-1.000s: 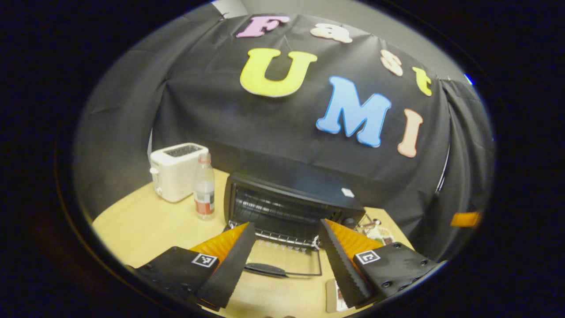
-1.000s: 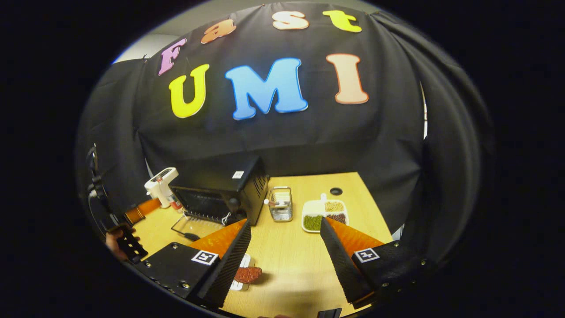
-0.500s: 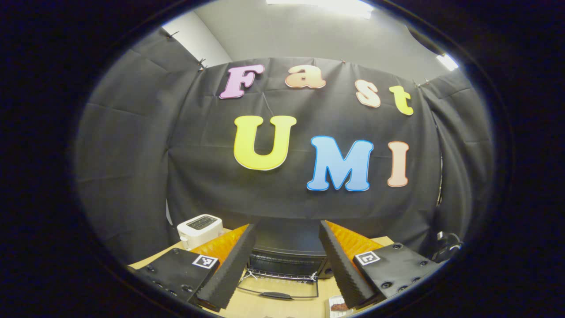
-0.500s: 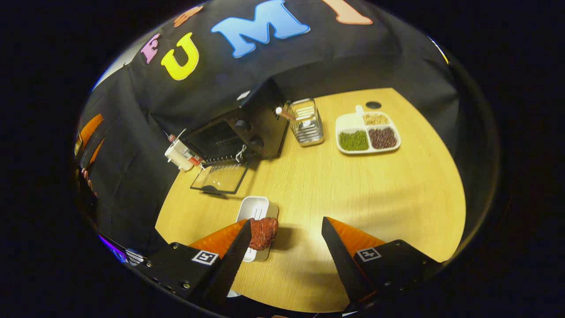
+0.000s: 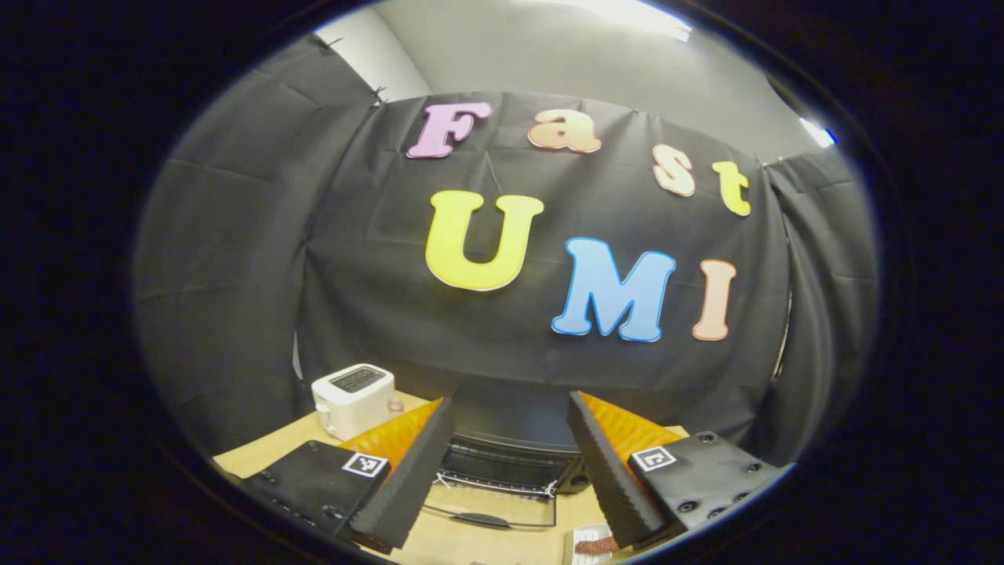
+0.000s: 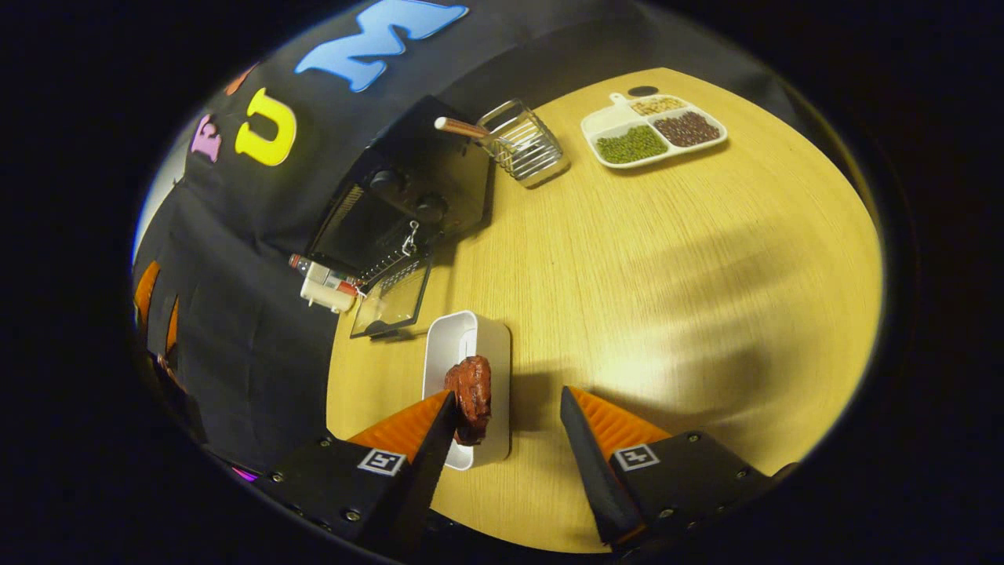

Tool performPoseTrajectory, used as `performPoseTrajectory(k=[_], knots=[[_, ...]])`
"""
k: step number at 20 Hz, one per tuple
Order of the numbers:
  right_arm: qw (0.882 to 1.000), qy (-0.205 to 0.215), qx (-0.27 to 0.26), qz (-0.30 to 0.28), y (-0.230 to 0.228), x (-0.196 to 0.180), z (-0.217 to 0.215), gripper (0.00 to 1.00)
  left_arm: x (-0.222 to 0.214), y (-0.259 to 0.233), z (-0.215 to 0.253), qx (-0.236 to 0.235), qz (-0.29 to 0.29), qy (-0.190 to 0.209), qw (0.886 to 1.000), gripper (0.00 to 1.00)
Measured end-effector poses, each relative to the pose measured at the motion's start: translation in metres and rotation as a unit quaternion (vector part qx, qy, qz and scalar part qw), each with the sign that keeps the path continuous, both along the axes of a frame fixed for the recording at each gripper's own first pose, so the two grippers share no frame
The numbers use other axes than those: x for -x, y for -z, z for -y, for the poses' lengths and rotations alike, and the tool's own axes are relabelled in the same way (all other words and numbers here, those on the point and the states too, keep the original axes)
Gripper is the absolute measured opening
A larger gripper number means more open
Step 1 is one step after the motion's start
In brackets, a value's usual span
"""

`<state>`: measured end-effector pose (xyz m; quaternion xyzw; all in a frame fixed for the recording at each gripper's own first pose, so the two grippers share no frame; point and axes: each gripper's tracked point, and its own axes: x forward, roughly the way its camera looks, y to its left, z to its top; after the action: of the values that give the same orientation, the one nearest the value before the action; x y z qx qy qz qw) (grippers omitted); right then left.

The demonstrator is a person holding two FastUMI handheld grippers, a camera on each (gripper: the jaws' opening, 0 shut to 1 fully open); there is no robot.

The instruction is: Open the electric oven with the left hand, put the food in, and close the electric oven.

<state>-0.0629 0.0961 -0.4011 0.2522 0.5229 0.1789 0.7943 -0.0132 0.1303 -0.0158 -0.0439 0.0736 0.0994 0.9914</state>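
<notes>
Wood-grain surface point(image 6: 667, 259), black cloth booth wall behind. One oven point(image 6: 400, 204), door down, far left. One white tray point(image 6: 471, 384) holding one piece of food point(image 6: 471, 392), near right gripper point(image 6: 502, 428). Both grippers' fingers spread, empty; left gripper point(image 5: 510, 463).

One oven point(image 6: 392, 208) stands with its door point(image 6: 390, 300) down. There is one toaster point(image 5: 352, 399), one bottle point(image 6: 320, 275), one wire basket point(image 6: 524, 149), one white tray point(image 6: 471, 369) holding one piece of meat point(image 6: 471, 396), and one divided plate point(image 6: 652, 129) with three fillings.
</notes>
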Motion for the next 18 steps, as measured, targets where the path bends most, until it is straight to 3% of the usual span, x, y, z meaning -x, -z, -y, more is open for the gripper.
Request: performPoseTrajectory(k=[1, 2, 3, 4, 5, 8, 10, 12, 15, 18], knots=[[1.0, 0.017, -0.018, -0.008, -0.003, 0.0, -0.007, 0.78, -0.005, 0.006, -0.006, 0.008, -0.007, 0.009, 1.0, 1.0], [0.999, 0.037, -0.029, -0.017, -0.005, 0.0, -0.011, 0.57, -0.01, 0.007, -0.012, 0.014, -0.008, 0.016, 1.0, 0.97], [0.997, 0.053, -0.044, -0.021, -0.009, -0.001, -0.017, 0.51, -0.016, 0.006, -0.018, 0.021, -0.007, 0.023, 0.999, 0.96], [0.997, 0.062, -0.044, -0.024, -0.011, 0.001, -0.018, 0.3, -0.021, 0.007, -0.023, 0.027, -0.007, 0.03, 0.999, 0.95], [0.997, 0.058, -0.045, -0.02, -0.01, 0.005, -0.021, 0.23, -0.024, 0.01, -0.028, 0.034, -0.008, 0.04, 0.999, 0.94], [0.993, 0.093, -0.071, -0.006, -0.021, -0.002, -0.033, 0.13, -0.039, 0.015, -0.037, 0.048, -0.016, 0.069, 0.996, 0.92], [0.991, 0.114, -0.069, 0.007, -0.029, -0.005, -0.034, 0.13, -0.048, 0.016, -0.04, 0.054, -0.017, 0.092, 0.994, 0.91], [0.989, 0.125, -0.071, 0.023, -0.042, -0.005, -0.041, 0.13, -0.053, 0.014, -0.042, 0.054, -0.016, 0.114, 0.992, 1.0], [0.987, 0.135, -0.079, 0.046, -0.066, -0.004, -0.051, 0.12, -0.055, 0.012, -0.044, 0.048, -0.011, 0.137, 0.989, 1.0], [0.982, 0.138, -0.108, 0.069, -0.094, -0.007, -0.069, 0.13, -0.054, 0.009, -0.046, 0.037, -0.007, 0.155, 0.987, 0.92]])
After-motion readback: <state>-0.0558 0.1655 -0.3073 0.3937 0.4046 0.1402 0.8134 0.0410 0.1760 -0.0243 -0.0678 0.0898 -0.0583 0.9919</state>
